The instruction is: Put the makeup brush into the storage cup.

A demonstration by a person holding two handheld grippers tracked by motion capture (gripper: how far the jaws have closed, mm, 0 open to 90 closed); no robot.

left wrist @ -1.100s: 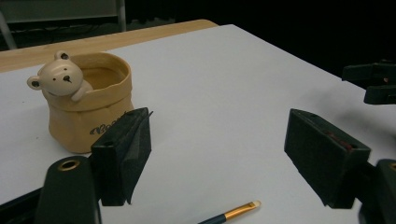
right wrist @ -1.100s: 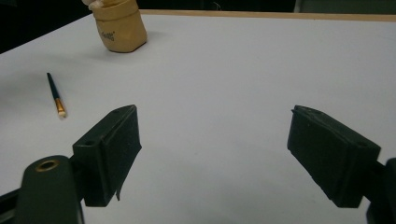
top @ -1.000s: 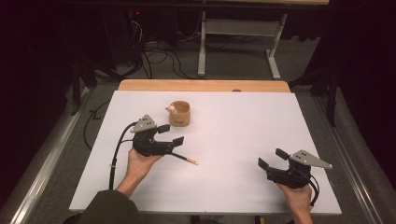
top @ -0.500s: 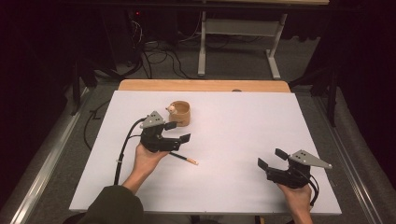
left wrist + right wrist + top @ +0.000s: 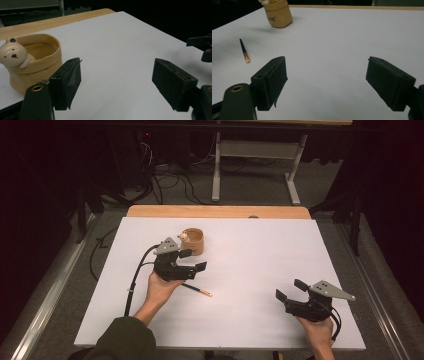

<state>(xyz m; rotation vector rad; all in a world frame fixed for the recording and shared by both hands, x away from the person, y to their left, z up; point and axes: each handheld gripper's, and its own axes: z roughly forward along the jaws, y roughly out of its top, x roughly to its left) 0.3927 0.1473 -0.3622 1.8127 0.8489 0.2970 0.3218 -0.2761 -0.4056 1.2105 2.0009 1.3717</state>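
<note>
The tan bear cup is showing a small dark printed mark low on its side in the right gripper view, but the letters are coming out too small and blurred to make out; nothing else is carrying any writing that is reading clearly

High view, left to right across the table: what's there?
Left gripper → pencil → right gripper. The bear cup overlaps the left gripper, so its place is unclear.
</note>
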